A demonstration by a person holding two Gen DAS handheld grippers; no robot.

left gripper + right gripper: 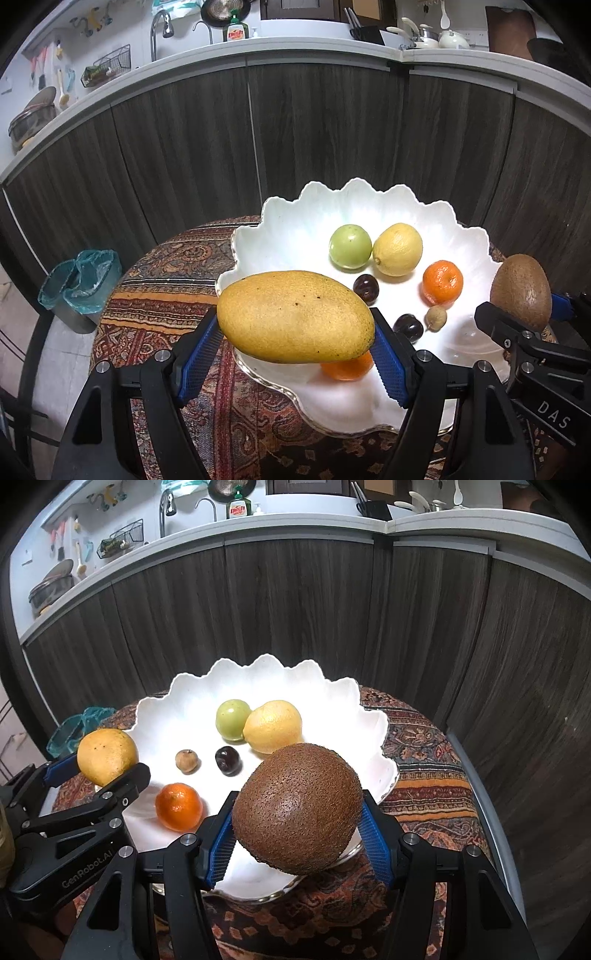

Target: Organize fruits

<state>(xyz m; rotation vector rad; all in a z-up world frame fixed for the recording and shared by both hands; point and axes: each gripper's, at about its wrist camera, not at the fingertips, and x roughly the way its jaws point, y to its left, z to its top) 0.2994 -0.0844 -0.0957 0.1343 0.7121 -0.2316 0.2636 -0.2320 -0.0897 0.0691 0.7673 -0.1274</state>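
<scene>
Left wrist view: left gripper (pixel 295 332) pinches the yellow oval mango (pixel 295 317) and right gripper (pixel 297 834) the brown fuzzy kiwi (pixel 297 808); each should be lowered onto a bare patch of the scalloped white bowl (pixel 288 218) before release.

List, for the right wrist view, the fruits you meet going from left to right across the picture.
Mango in the left gripper → orange → small tan fruit → dark plum → brown fuzzy fruit in the right gripper. The green fruit and lemon overlap these, so they are left out.

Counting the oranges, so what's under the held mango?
An orange lies in the white dish beneath the mango; only its lower edge shows, the rest is covered.
</scene>
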